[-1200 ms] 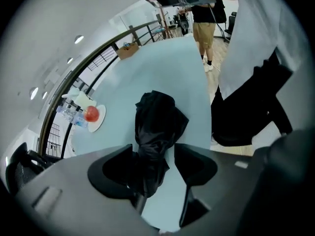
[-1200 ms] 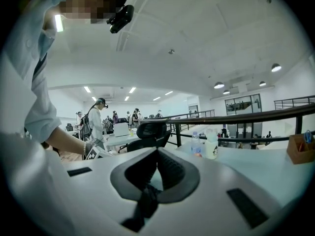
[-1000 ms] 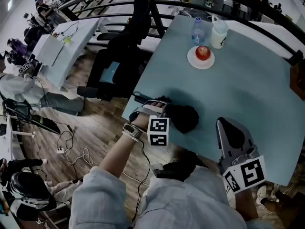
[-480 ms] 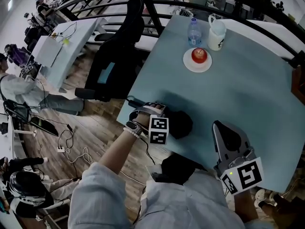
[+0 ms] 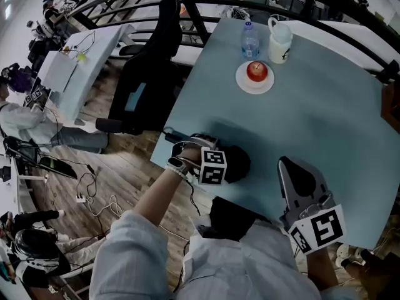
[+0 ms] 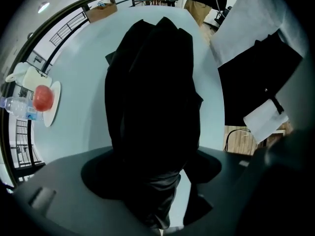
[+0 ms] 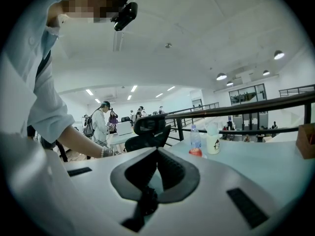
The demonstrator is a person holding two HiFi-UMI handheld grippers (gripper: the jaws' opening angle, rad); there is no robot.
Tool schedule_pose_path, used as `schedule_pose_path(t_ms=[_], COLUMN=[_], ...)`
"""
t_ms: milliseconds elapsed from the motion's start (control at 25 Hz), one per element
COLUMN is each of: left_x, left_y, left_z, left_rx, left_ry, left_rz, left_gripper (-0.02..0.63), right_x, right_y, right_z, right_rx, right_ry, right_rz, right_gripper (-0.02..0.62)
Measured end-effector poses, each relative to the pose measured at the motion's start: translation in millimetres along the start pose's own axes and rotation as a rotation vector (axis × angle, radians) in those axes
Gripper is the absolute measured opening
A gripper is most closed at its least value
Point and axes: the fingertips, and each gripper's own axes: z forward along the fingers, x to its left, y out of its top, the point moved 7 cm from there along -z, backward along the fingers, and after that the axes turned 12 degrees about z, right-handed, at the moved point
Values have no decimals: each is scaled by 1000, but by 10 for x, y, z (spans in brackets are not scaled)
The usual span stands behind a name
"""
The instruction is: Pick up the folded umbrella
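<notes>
The folded umbrella is a black bundle lying near the front left corner of the pale blue table. My left gripper points straight down over the umbrella's left end, and its marker cube hides the fingertips in the head view. In the left gripper view the umbrella fills the space between the jaws, which are opening and do not press on it. My right gripper rests near the front edge, to the right of the umbrella. It is shut on nothing, and its pads meet.
At the far side stand a white plate with a red apple, a water bottle and a white mug. A black office chair stands off the table's left edge. A brown box sits at the right.
My left gripper has sunk down over the umbrella and turned more upright. The right gripper has hardly shifted.
</notes>
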Motion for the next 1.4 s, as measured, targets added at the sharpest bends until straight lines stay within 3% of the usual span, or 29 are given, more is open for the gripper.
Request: schedule_pose_path(t_ms=[320, 720, 1200, 1400], left_x=[-78, -47, -28, -53], left_y=[-26, -41, -57, -80], left_z=[-32, -199, -1041, -1410], left_rx=[-56, -194, -397, -488], left_ry=[78, 161, 357, 436], left_rz=[-5, -98, -219, -309], left_gripper=[306, 296, 293, 293], right_x=[80, 264, 425, 448], right_y=[10, 52, 185, 276], right_z=[27, 55, -45, -80], right_rx=[-27, -64, -125, -158], right_ry=[-62, -128, -201, -221], right_rz=[1, -23, -53, -74], right_gripper=[0, 0, 0, 0])
